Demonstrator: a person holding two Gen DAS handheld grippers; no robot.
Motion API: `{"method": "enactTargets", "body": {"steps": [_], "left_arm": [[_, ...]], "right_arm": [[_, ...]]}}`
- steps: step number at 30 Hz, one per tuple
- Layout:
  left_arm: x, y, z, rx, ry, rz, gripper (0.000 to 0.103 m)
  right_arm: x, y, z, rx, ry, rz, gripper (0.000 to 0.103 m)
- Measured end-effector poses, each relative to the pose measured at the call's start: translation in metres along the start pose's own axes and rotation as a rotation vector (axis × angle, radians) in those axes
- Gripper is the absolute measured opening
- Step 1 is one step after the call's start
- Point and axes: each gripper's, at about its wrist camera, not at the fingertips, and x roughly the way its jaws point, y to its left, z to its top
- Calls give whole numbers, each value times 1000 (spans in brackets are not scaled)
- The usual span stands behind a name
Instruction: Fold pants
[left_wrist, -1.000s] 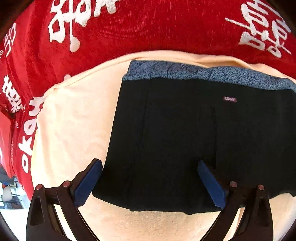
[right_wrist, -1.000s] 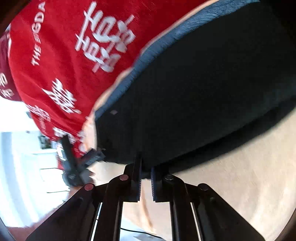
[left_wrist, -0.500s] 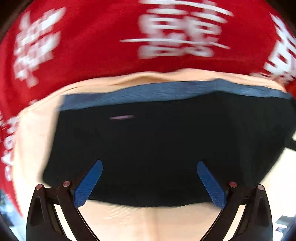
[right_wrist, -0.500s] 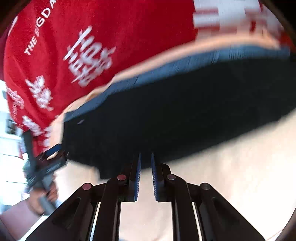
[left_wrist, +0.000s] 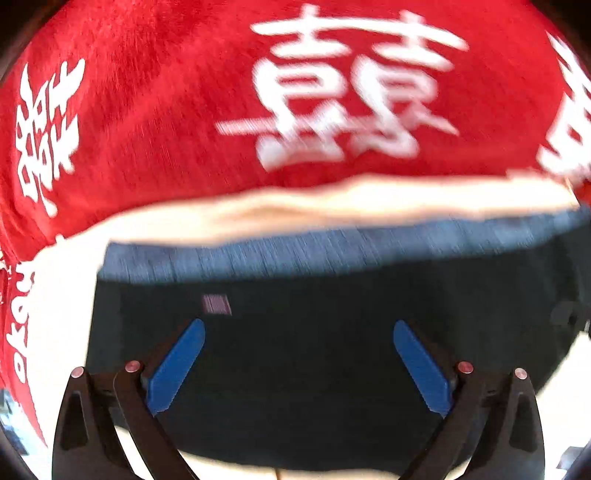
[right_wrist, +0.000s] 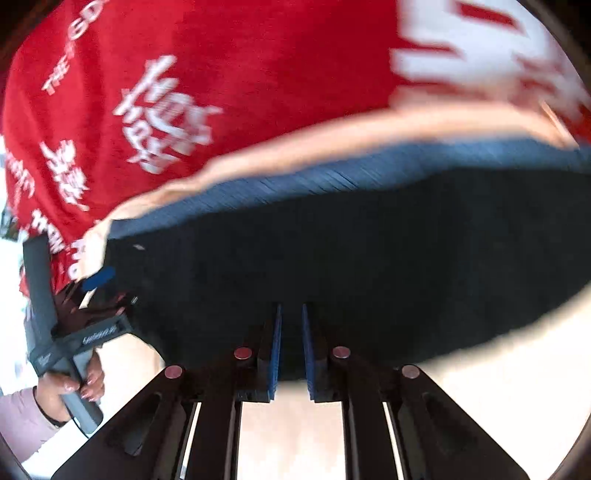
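Observation:
The black pants (left_wrist: 314, 354) with a blue-grey waistband (left_wrist: 295, 254) lie flat on a cream cloth (left_wrist: 332, 206); they also show in the right wrist view (right_wrist: 369, 266). My left gripper (left_wrist: 299, 332) is open, fingers spread above the pants' middle, near a small purple label (left_wrist: 217, 304). My right gripper (right_wrist: 291, 314) is nearly closed, a narrow gap between its blue pads (right_wrist: 276, 347), at the pants' near edge; whether cloth is pinched I cannot tell. The left gripper (right_wrist: 99, 280) shows at the pants' left end in the right wrist view.
A red cloth with white characters (left_wrist: 258, 92) covers the surface beyond the cream cloth, also in the right wrist view (right_wrist: 221, 92). A hand in a pink sleeve (right_wrist: 70, 387) holds the left gripper's handle. Bare cream cloth (right_wrist: 480, 387) lies at the near right.
The left gripper has moved forward over the pants, toward the waistband. The right gripper has come closer over the pants' near edge. Both views are motion-blurred.

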Motion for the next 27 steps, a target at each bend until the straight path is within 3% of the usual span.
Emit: {"method": "enactTargets", "body": {"steps": [4, 8, 10, 13, 16, 20, 23, 24, 25, 27], "left_arm": [[40, 14, 29, -38, 15, 131, 103], [69, 44, 32, -106, 42, 225, 103], [80, 61, 30, -140, 59, 217, 103], [81, 57, 34, -74, 51, 237, 103], [77, 52, 28, -89, 62, 224, 103], [76, 63, 25, -75, 48, 215, 103], [74, 59, 23, -83, 35, 214, 103], [73, 57, 23, -82, 34, 218, 103], [73, 57, 24, -82, 36, 220, 103], [69, 55, 25, -88, 41, 223, 103]], "right_arm": [[47, 33, 46, -69, 7, -13, 13], [77, 33, 56, -69, 9, -53, 13], [87, 32, 65, -70, -31, -57, 13], [96, 36, 80, -67, -34, -77, 13], [76, 30, 86, -23, -68, -41, 13], [29, -2, 80, -60, -117, -133, 13], [30, -51, 78, -49, -26, -239, 13], [33, -74, 77, -25, -3, -275, 4], [28, -90, 78, 6, -33, -220, 4], [13, -119, 86, 79, -90, -294, 4]]}}
